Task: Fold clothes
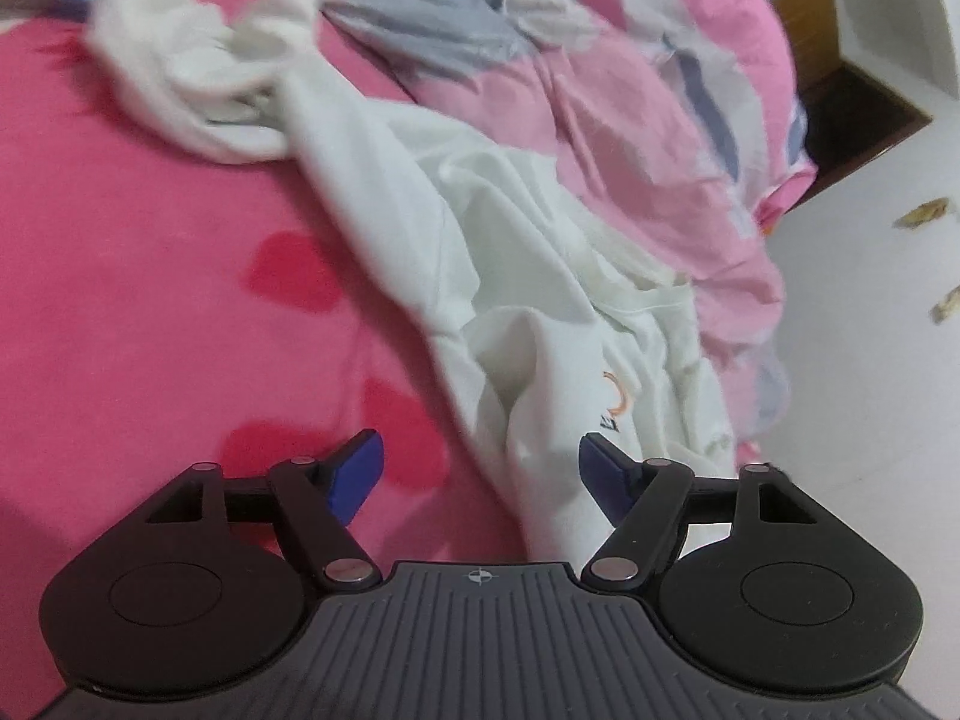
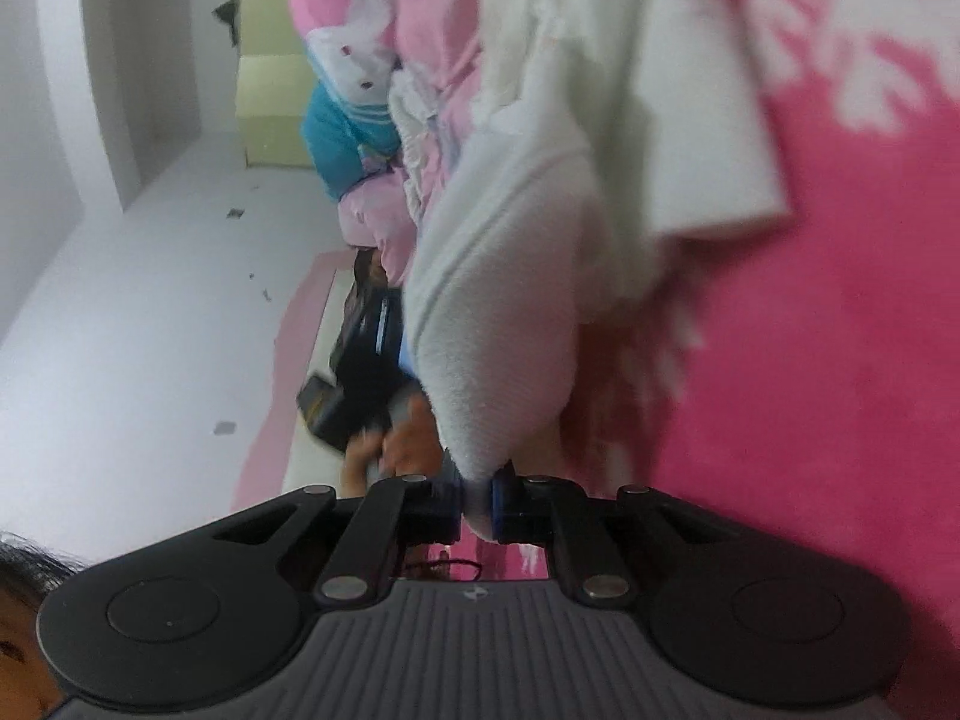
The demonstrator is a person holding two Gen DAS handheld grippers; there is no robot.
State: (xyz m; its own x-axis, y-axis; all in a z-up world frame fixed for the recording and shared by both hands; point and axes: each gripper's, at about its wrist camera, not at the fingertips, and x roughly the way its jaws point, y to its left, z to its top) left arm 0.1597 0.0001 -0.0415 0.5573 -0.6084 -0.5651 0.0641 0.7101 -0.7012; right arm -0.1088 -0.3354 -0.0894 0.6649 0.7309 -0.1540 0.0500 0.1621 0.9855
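Observation:
A white garment (image 1: 528,276) lies crumpled across the pink bed sheet (image 1: 150,300), with a small orange print near its lower part. Its far end is lifted at the top left of the left wrist view. My left gripper (image 1: 480,474) is open, just above the near edge of the garment, with its blue fingertips (image 1: 360,468) on either side of the cloth and nothing between them. My right gripper (image 2: 477,504) is shut on a thick fold of the white garment (image 2: 510,300) and holds it up off the pink sheet (image 2: 810,420).
A pink patterned quilt (image 1: 648,138) with grey and white patches is bunched along the far side of the bed. A white floor (image 1: 870,330) lies beyond the bed edge. In the right wrist view a teal pillow (image 2: 336,138) and a pale box (image 2: 270,90) show, and a person's hand (image 2: 396,444).

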